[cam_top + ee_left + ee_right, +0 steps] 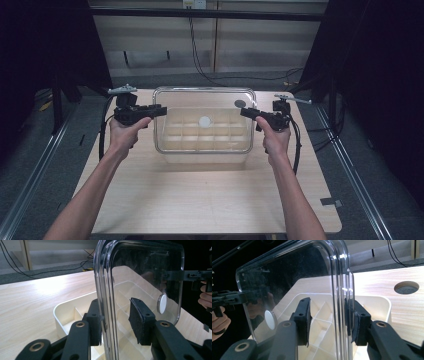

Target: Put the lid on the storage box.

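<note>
Lid (204, 120), clear plastic with a white round sticker (204, 121), is hovering above the cream divided tray (172, 131) on the wooden table (210, 195). Left gripper (159, 110) and right gripper (246, 112) are straddling opposite lid edges, jaws parted, each touching on one pad.

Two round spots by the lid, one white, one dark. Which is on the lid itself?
The white disc: it sits on the clear lid. The dark one is a hole in the table.

Glossy clear plastic lid (204, 120), cream plastic tray (65, 315), matt wood-grain table (210, 195).
</note>
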### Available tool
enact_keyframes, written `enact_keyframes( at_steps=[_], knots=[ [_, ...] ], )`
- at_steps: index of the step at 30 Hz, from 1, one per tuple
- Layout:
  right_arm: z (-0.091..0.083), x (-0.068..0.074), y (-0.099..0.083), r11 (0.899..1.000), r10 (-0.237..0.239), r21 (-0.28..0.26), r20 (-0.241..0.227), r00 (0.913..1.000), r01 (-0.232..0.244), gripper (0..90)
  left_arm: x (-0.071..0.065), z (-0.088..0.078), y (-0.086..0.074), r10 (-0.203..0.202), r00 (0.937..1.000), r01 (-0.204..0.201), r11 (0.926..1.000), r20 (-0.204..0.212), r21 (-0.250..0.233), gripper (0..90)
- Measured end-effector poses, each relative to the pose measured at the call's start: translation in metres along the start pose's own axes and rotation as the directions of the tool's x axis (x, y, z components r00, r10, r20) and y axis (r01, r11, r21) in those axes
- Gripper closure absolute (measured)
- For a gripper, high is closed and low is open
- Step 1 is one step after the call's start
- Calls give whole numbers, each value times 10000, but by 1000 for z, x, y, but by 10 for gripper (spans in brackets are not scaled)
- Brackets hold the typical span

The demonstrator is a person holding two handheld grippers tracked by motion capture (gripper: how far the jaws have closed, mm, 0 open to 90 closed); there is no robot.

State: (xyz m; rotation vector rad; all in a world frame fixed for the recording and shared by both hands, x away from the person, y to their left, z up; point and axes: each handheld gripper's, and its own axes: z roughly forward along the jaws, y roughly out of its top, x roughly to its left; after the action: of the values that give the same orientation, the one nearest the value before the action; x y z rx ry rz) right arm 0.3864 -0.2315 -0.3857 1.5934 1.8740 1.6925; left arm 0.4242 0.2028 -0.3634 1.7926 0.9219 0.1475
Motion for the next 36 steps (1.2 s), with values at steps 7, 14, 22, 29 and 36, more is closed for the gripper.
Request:
enact_keyframes(
  at_steps=[7, 14, 22, 29, 36],
  knots=[
    [4, -6, 0, 10000, 41, 74, 94, 9999, -42, 587, 8, 10, -1, -212, 9997, 212, 9997, 120, 73, 614],
    [10, -13, -1, 9999, 46, 97, -23, 10000, -46, 586, 14, 18, -4, -421, 9990, 420, 9991, 134, 57, 599],
    [20, -16, -1, 9994, -141, 324, 450, 9989, 126, 542, 21, 30, -8, -525, 9986, 527, 9982, -98, 282, 558],
    [28, -21, -2, 9988, -100, 495, 621, 9980, 69, 528, 30, 38, -12, -755, 9971, 756, 9965, -34, 368, 538],
    [40, -30, -7, 9976, 45, 690, 826, 9966, -102, 494, 36, 52, -18, -701, 9972, 720, 9936, -242, 870, 474]
  ],
)
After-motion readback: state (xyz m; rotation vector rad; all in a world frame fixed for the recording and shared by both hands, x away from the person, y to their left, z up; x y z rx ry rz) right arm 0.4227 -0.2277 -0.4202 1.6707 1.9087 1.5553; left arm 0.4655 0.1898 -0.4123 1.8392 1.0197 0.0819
